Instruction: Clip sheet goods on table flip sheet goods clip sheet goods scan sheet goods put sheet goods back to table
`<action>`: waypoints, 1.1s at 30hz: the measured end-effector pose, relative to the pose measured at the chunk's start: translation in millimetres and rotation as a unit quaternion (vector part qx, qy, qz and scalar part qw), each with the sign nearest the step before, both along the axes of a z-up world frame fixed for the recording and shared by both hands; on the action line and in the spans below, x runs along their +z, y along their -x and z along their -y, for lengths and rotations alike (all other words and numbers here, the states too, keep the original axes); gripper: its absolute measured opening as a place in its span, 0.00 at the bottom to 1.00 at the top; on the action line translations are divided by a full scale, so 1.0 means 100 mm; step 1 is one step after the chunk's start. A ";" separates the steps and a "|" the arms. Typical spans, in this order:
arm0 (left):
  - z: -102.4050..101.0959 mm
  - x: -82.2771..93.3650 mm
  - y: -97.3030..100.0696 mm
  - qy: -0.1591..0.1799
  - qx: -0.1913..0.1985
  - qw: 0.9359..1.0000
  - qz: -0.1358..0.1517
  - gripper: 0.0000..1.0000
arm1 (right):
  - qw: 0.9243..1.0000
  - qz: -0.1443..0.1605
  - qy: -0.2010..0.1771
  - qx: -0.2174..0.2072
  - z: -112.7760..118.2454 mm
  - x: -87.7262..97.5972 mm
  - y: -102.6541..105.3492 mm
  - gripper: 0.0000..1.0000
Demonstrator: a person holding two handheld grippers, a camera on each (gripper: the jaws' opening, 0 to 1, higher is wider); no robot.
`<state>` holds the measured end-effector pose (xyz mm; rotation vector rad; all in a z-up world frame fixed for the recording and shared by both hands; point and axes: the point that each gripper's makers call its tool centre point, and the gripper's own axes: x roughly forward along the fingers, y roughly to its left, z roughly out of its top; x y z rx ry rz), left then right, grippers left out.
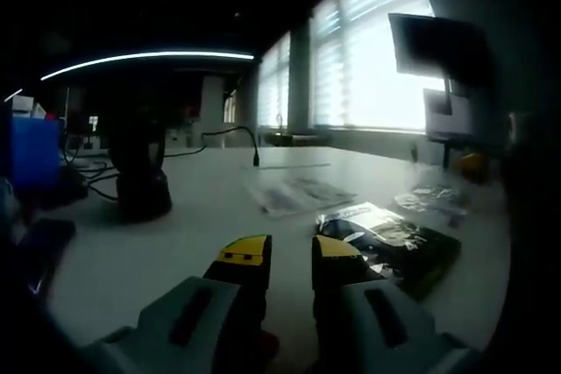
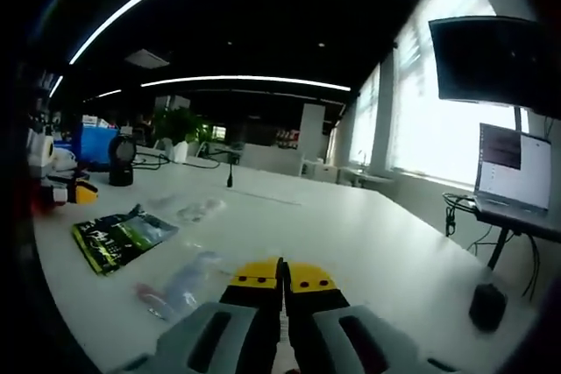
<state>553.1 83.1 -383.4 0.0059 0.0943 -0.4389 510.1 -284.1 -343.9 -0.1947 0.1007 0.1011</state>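
From the left gripper view I have my left gripper (image 1: pixel 290 256) low over the white table (image 1: pixel 175 216), its yellow-tipped jaws standing a narrow gap apart with nothing between them. Taking the dark green sheet packet (image 1: pixel 399 247) as my landmark: it lies flat on the table just ahead and right of the right-hand jaw, close to it but not touching as far as I can tell. Beyond the packet, farther toward the windows, lie two clear sheet packs (image 1: pixel 298 193) — pale and glossy. Well left of the packet stands a black scanner on its stand (image 1: pixel 140 177), cables trailing behind it.

In the right gripper view my right gripper (image 2: pixel 284 276) has its jaws pressed together, tip to tip; I cannot tell whether anything thin is pinched there. The same green packet (image 2: pixel 118 236) sits far left of the jaws. Between packet and jaws lies a clear pack with red print (image 2: pixel 175 291). Right of everything, off the table, a laptop (image 2: pixel 513 168) glows on a stand.
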 end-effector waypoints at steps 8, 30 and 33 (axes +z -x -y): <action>0.00 0.00 0.00 -0.005 0.000 1.000 0.001 0.12 | 0.999 0.011 -0.018 0.038 0.09 0.15 0.02 0.00; -0.07 0.04 -0.01 0.006 0.011 1.000 0.008 0.12 | 0.994 0.028 0.002 0.108 -0.03 0.28 -0.05 0.00; -0.06 0.04 -0.02 0.005 0.010 1.000 0.007 0.12 | 0.993 0.032 0.025 0.115 -0.04 0.25 -0.05 0.00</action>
